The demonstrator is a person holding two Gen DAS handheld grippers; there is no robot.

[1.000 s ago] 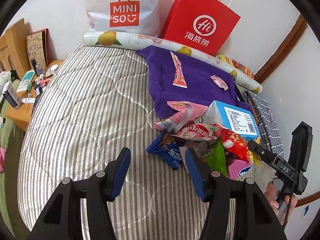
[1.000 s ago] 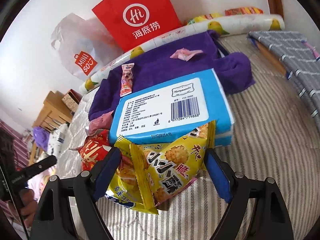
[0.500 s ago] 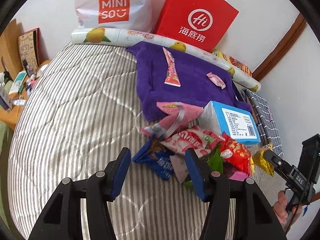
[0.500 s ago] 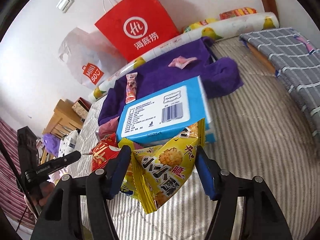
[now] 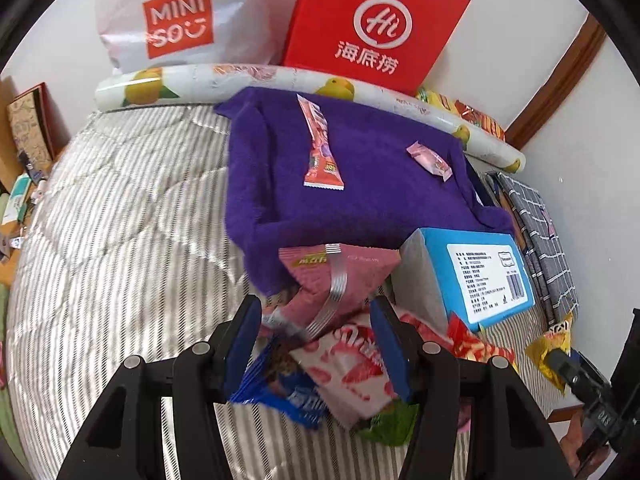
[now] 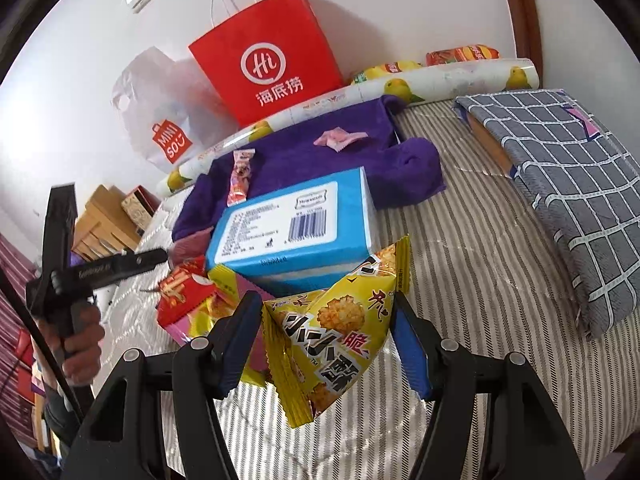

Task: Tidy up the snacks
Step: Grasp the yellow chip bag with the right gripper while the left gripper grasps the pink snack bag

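Note:
A pile of snack packets lies on the striped bed beside a blue box. My left gripper is open and hangs over the pile, its fingers either side of a pink packet and a white-and-red strawberry packet; a blue packet lies under them. My right gripper is shut on a yellow cracker packet, lifted in front of the blue box. A purple towel behind the pile carries a long pink bar and a small pink candy.
A red paper bag and a white Miniso bag stand against the wall behind a rolled lemon-print sheet. A grey checked cushion lies at the right bed edge. A wooden bedside table stands on the left.
My left gripper has moved forward and right over the snack pile. My right gripper has closed on the yellow packet and pulled it back and up from the box.

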